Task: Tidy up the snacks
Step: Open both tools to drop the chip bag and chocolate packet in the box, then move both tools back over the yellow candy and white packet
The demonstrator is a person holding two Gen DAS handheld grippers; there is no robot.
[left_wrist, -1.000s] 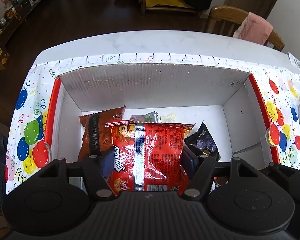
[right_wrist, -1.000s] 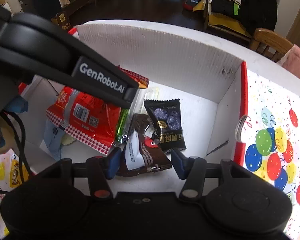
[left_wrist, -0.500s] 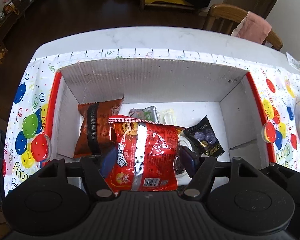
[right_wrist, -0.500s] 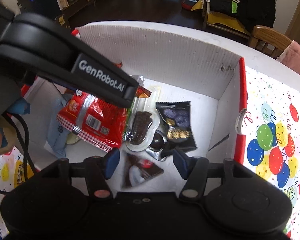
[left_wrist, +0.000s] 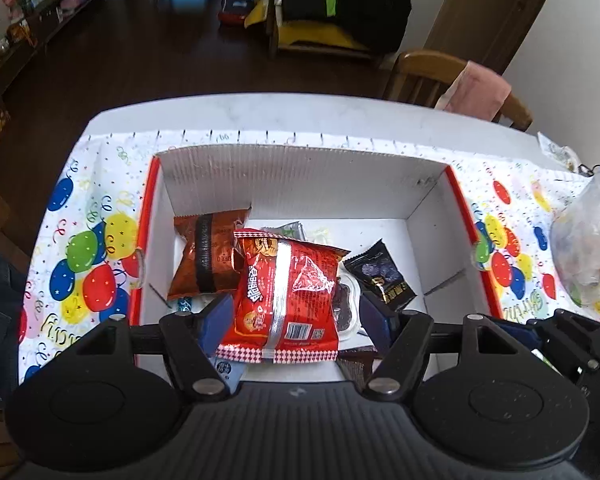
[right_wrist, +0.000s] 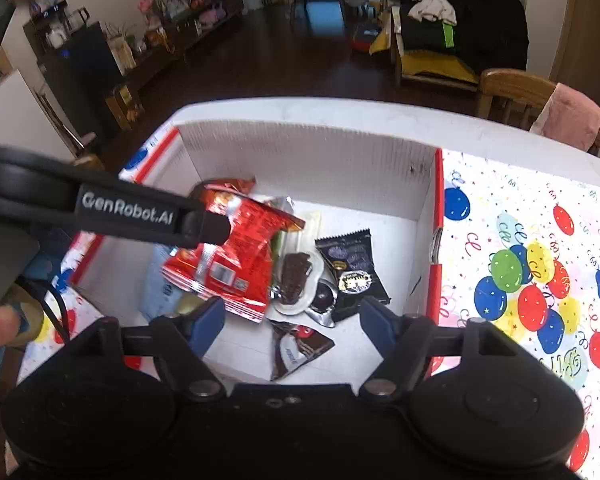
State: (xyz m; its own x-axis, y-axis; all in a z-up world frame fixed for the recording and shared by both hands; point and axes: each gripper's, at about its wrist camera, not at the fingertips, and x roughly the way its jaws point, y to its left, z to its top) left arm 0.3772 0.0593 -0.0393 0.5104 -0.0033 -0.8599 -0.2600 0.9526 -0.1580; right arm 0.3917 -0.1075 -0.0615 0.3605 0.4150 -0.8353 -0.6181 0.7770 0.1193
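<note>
Partly hidden under the red snack bag (left_wrist: pixel 286 294) are a brown packet (left_wrist: pixel 206 254) and a clear-wrapped chocolate piece (right_wrist: pixel 296 280) — all lying in the white box (left_wrist: pixel 300 178). On the left gripper (left_wrist: pixel 296 316), both pads press the red bag's sides, gripping it above the box floor. Jaws on the right gripper (right_wrist: pixel 292 322) are opening, empty, over a small dark wrapper (right_wrist: pixel 298 350). Only "GenRobot.AI" reads clearly; the black packet (right_wrist: pixel 350 268) has blurred print.
</note>
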